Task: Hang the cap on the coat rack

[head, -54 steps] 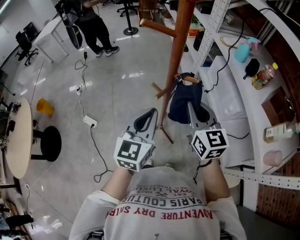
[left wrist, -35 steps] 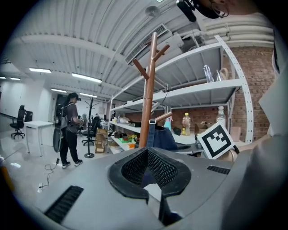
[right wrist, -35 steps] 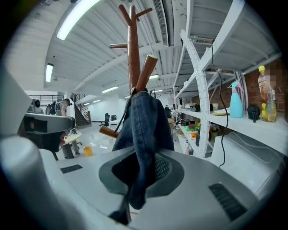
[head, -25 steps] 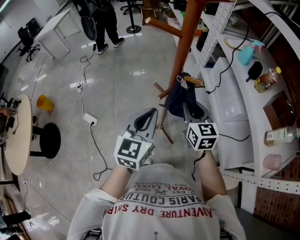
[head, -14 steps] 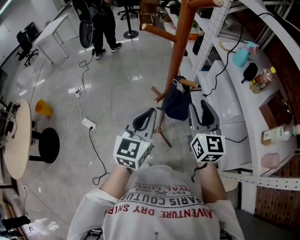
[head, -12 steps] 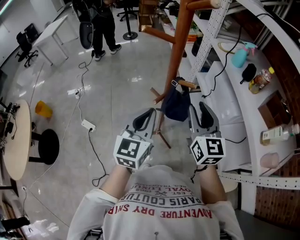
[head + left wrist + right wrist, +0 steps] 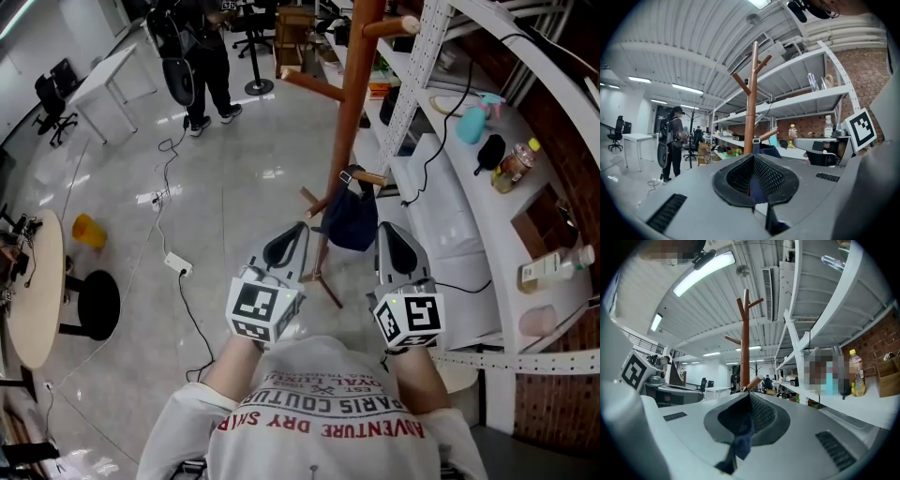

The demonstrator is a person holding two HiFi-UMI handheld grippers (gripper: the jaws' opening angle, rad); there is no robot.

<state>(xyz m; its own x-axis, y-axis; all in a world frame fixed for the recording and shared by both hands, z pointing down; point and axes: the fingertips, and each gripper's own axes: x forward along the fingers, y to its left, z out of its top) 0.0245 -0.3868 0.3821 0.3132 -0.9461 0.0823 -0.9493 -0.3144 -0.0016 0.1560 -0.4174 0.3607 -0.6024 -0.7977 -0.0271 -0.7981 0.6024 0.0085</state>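
Head view: the cap (image 7: 354,220) is seen hung on a low peg of the coat rack (image 7: 351,94), probably soft and light, best pinched by its stiffer brim if reseated, and left gripper (image 7: 290,240) and right gripper (image 7: 392,242) are both shut, empty.

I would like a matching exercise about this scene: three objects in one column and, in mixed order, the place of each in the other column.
Objects:
1. cap
2. yellow cup
3. turquoise bottle

Places:
A. on the floor
B. on the white shelf
C. on a peg of the coat rack

Pairs: 1-C, 2-A, 3-B.
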